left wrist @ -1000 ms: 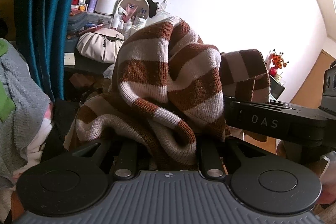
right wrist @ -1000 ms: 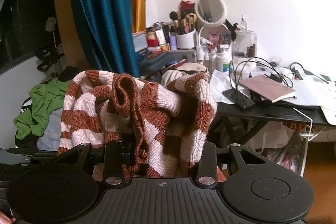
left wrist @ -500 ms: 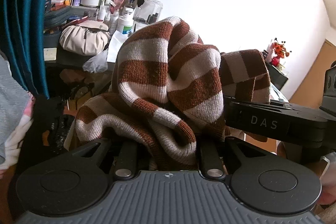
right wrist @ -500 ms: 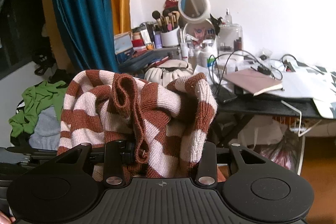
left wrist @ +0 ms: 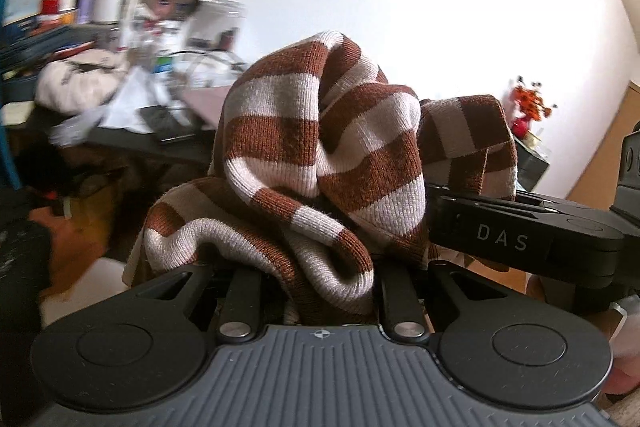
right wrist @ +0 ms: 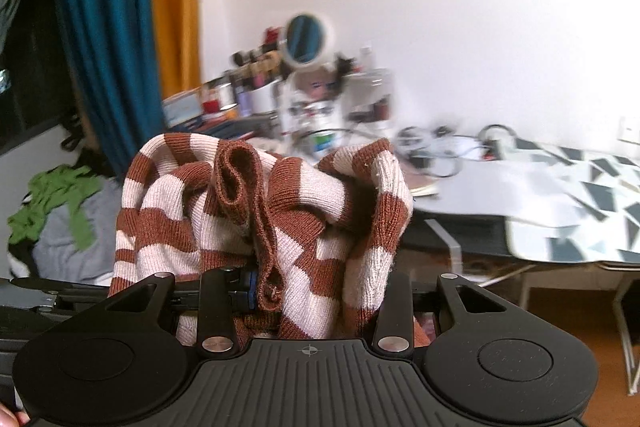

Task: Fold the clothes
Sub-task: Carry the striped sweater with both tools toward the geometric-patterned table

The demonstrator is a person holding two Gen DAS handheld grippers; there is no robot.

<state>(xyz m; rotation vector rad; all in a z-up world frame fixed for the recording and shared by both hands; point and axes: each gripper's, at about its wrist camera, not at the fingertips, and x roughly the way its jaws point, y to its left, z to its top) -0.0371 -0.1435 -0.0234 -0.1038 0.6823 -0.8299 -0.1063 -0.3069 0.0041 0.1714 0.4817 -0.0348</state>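
A brown and cream striped knit sweater [left wrist: 320, 155] is bunched up in front of my left gripper [left wrist: 320, 267], which is shut on it; the cloth hides the fingertips. The same sweater [right wrist: 280, 203] is heaped over my right gripper [right wrist: 308, 291], also shut on it, with a brown ribbed hem [right wrist: 256, 211] hanging in the middle. In the left wrist view the right gripper's black body [left wrist: 520, 239], marked DAS, lies close at the right under the cloth. The left gripper's body [right wrist: 60, 291] shows at the lower left of the right wrist view. The sweater hangs in the air between the two.
A cluttered dressing table [right wrist: 460, 223] holds a round mirror [right wrist: 306, 39], cosmetics, cables and a notebook. Blue [right wrist: 100, 39] and yellow curtains hang at left. Green and grey clothes [right wrist: 60, 211] are piled low left. A patterned cloth [right wrist: 580, 203] covers a surface at right. Orange flowers [left wrist: 528, 103] stand far right.
Both grippers have swung to the right with the sweater still bunched in them; the dressing table and curtains slid left in both views, and the background is now blurred.
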